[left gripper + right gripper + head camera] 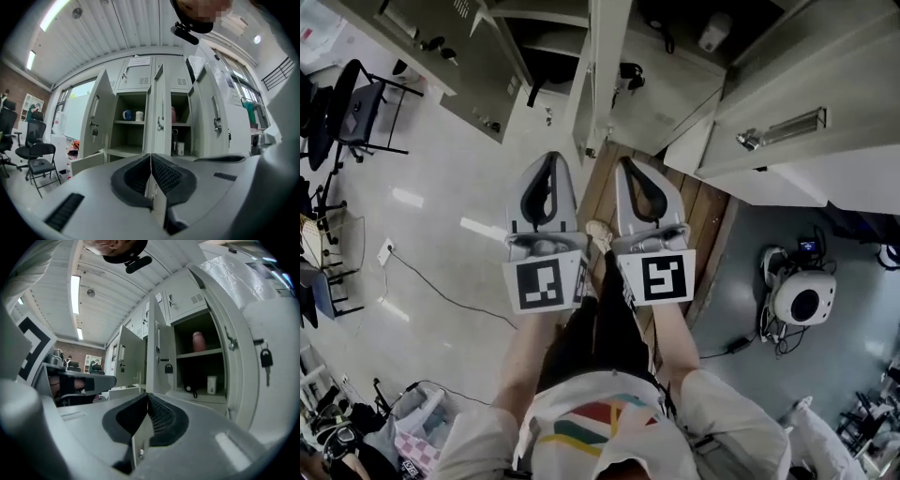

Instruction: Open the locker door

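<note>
Looking along my own two tools first, I see the left gripper clenched, its ribbed pads pressed flat against each other with nothing between them and nothing touched. The right gripper rides just beside it, clamped tight in the same way and empty. Both noses aim at the locker door and stop short of it, clearly apart from it. That door stands straight ahead of them with its long axis upright. It is swung out from the cabinet, so its thin edge points back at me. A padlock hangs from its latch about halfway up. Left of the door, a second door is thrown wide open. Right of the door, a third door also stands open and carries a long upright handle. Behind the door on its left side, two mugs sit on a shelf in an open compartment. Behind it on the right, a pink cup is on the upper shelf and a small white box is on the one below. Far off to the door's left stands a black chair.
</note>
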{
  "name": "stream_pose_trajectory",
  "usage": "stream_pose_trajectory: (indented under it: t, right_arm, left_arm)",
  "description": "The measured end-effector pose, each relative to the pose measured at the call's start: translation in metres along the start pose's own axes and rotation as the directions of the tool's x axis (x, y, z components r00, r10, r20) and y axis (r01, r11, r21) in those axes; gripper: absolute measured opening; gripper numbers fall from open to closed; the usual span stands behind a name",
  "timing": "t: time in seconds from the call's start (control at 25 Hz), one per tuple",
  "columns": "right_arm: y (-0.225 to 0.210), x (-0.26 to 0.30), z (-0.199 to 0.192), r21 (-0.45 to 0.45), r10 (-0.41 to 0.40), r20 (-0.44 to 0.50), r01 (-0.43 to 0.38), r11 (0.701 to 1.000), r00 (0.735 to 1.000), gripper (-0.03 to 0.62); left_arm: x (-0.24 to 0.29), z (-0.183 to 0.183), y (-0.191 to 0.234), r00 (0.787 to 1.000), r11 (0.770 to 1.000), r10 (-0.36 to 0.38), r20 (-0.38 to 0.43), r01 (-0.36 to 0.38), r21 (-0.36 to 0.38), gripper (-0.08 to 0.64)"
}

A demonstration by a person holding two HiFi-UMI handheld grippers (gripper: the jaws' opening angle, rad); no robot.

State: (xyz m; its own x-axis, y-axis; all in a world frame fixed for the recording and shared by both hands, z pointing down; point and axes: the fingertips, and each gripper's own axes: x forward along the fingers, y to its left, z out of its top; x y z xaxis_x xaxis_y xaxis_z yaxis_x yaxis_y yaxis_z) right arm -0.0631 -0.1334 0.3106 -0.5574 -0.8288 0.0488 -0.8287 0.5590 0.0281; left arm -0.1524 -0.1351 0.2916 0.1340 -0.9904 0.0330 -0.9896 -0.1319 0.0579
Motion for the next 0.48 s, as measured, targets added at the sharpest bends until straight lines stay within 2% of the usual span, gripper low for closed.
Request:
stream_pose_trajectory:
  t: [0.08, 0.16, 0.36, 0.48]
  right_arm:
    - [-0.004, -0.003, -0.021, 0.011, -0.016, -0.015, 0.016, 1.000, 1.000, 0.006]
    - [-0.006, -0.005, -0.038, -0.017, -0.008, -0.033, 0.008, 1.000, 0.999, 0.006]
    - [-0.013, 0.002, -0.067, -0.105, 0.007, -0.052, -0.013, 0.994, 0.999, 0.006]
    - [-0.017, 0.008, -0.078, -0.102, -0.001, -0.062, -0.005, 0.995, 0.998, 0.006]
  left_arm:
    - [0.005, -0.017, -0.003, 1.000, 1.000, 0.003, 0.002, -0.003, -0.014, 0.017]
    - [0.010, -0.033, -0.006, 1.000, 1.000, 0.000, -0.003, 0.000, -0.015, 0.015]
    - [0.024, -0.062, -0.003, 1.000, 1.000, 0.006, -0.011, -0.006, -0.003, 0.017]
    - [0.031, -0.070, -0.003, 1.000, 1.000, 0.013, -0.018, -0.013, -0.008, 0.017]
